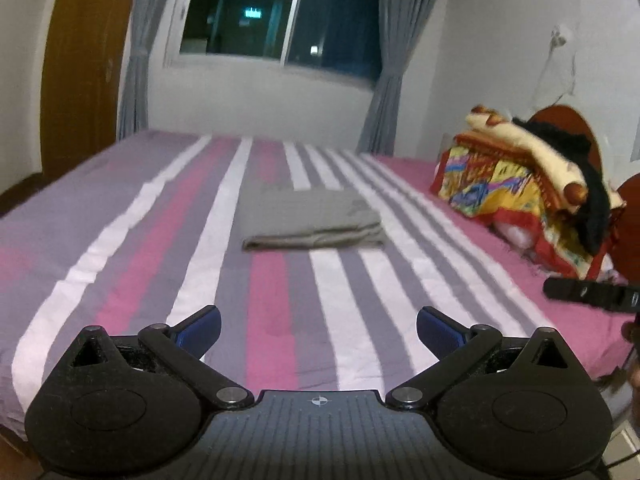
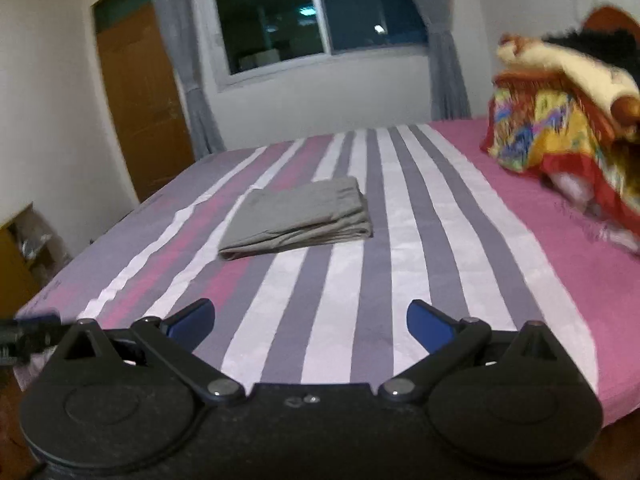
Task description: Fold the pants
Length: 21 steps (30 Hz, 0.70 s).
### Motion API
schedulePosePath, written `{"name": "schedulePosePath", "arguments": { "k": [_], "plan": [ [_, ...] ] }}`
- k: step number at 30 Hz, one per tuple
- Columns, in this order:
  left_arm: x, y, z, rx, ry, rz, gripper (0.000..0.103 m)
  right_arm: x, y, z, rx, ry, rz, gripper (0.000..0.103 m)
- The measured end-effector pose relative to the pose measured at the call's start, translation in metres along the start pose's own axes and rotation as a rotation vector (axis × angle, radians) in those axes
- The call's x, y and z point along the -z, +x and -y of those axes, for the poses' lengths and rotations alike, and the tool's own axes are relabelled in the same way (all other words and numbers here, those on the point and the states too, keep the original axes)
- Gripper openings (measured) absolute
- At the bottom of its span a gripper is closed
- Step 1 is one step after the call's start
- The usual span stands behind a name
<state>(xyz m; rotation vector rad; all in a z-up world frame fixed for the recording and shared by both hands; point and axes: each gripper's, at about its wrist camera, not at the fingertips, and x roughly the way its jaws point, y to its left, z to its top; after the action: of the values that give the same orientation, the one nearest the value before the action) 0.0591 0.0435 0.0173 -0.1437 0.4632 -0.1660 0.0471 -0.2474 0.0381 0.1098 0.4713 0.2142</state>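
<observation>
Grey pants (image 1: 312,220) lie folded into a flat rectangle in the middle of the striped bed (image 1: 120,248); the right wrist view shows the same pants (image 2: 298,218) on the bed (image 2: 420,264). My left gripper (image 1: 318,330) hangs over the bed's near edge, well short of the pants, open with nothing between its blue pads (image 1: 202,330). My right gripper (image 2: 310,326) is likewise back from the pants, open and empty. Part of the right gripper (image 1: 592,294) shows at the right edge of the left wrist view.
A heap of colourful blankets (image 1: 528,184) and a dark garment sit at the head of the bed on the right, against a wooden headboard. A window (image 1: 280,12) with grey curtains is behind the bed. A brown door (image 2: 140,100) stands at the left.
</observation>
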Motion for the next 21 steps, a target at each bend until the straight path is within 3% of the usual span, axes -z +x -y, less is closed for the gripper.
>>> {"name": "schedulePosePath", "arguments": {
  "k": [4, 9, 21],
  "plan": [
    [-0.001, -0.050, 0.017, 0.032, -0.005, 0.068, 0.103, 0.004, -0.039, -0.012, -0.012, -0.015, 0.042, 0.102],
    [0.006, -0.093, 0.038, 0.020, 0.046, 0.142, 0.103, 0.010, -0.075, -0.032, -0.039, -0.055, 0.106, 0.102],
    [0.002, -0.099, 0.042, 0.027, 0.043, 0.156, 0.103, 0.001, -0.075, -0.041, -0.025, -0.066, 0.135, 0.102]
  ]
}}
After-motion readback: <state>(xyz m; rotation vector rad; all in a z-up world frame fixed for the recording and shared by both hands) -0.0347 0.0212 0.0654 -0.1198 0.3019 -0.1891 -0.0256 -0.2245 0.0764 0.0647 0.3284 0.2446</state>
